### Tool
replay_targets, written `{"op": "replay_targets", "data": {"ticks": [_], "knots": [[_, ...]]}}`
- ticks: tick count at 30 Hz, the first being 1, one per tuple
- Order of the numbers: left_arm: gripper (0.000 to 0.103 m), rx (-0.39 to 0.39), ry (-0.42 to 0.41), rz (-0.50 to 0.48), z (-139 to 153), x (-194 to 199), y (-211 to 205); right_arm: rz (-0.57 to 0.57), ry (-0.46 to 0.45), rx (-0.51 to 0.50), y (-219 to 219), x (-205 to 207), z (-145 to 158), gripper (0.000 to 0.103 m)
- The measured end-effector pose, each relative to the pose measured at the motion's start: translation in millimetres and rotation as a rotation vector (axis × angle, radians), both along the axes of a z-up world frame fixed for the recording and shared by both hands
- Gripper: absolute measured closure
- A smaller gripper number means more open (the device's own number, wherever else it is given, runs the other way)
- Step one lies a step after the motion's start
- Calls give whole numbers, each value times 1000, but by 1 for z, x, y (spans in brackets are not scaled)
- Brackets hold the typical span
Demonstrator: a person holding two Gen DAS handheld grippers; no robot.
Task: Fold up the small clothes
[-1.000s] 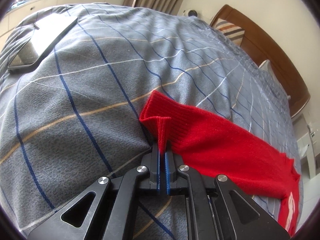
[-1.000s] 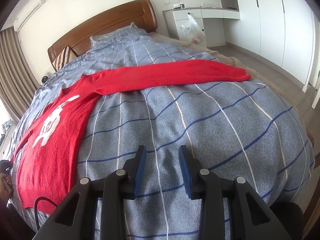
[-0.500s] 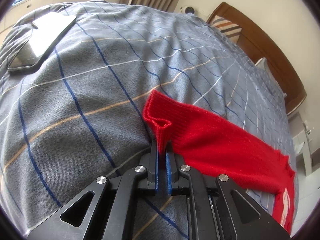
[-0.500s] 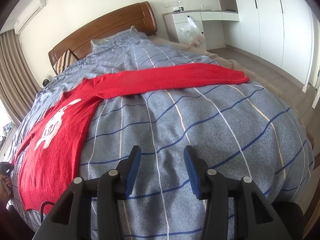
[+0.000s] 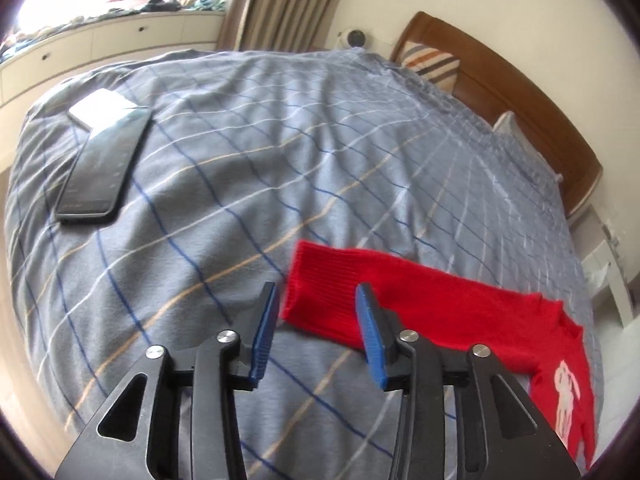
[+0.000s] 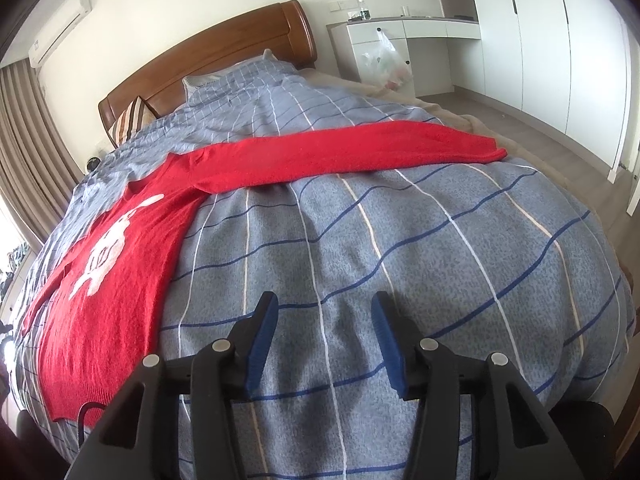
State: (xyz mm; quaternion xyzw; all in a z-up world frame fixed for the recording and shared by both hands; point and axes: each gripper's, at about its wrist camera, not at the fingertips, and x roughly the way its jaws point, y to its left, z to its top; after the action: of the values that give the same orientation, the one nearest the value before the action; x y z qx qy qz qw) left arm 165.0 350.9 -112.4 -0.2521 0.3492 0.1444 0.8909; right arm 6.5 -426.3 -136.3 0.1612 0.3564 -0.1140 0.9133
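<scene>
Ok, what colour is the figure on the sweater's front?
White, on the red sweater; the figure shows best in the right wrist view.

A grey-blue checked bedspread (image 5: pixel 320 152) with blue, white and tan lines covers the bed. A black smartphone (image 5: pixel 102 164) lies flat on it, far from the brown wooden headboard (image 6: pixel 224 64). A striped pillow (image 5: pixel 434 64) leans against that headboard. Beyond the headboard, a clear plastic bag (image 6: pixel 386 60) hangs on a white cabinet (image 6: pixel 400 40).
</scene>
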Motion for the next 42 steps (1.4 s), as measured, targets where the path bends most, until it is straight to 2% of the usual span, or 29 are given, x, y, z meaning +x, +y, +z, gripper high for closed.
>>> {"op": "replay_targets", "data": {"ticks": [3, 4, 6, 8, 10, 11, 13, 15, 16, 19, 22, 27, 29, 34, 42], "knots": [[40, -8, -30, -150, 6, 13, -46, 7, -7, -27, 5, -1, 3, 54], [38, -9, -38, -208, 6, 16, -64, 7, -10, -36, 6, -2, 4, 52], [30, 6, -30, -327, 1, 19, -98, 6, -15, -50, 8, -3, 6, 50], [28, 41, -11, -421, -10, 20, -129, 8, -18, -60, 9, -4, 7, 50], [27, 88, 15, -466, -25, 23, -150, 14, -19, -70, 12, -2, 8, 48], [26, 102, 32, -473, -32, 25, -156, 18, -18, -75, 13, -1, 8, 48], [17, 142, 42, -474, -43, 28, -164, 22, -20, -87, 15, 1, 8, 46], [5, 220, 41, -488, -50, 28, -174, 23, -21, -98, 16, 2, 8, 45], [2, 261, 49, -497, -52, 29, -179, 22, -23, -103, 17, 2, 8, 45], [0, 346, 79, -497, -54, 32, -190, 11, -30, -112, 15, 3, 8, 41], [0, 390, 76, -491, -55, 31, -193, -14, -33, -107, 11, 3, 5, 36], [0, 349, 23, -474, -58, 17, -185, -22, 2, -78, 6, 8, -5, 33], [0, 371, -3, -467, -61, 13, -189, -17, 7, -76, 7, 9, -7, 30], [0, 364, -4, -467, -61, 16, -189, -17, 7, -73, 8, 11, -10, 25], [0, 366, -4, -465, -61, 16, -189, -16, 10, -75, 10, 12, -11, 24]]}}
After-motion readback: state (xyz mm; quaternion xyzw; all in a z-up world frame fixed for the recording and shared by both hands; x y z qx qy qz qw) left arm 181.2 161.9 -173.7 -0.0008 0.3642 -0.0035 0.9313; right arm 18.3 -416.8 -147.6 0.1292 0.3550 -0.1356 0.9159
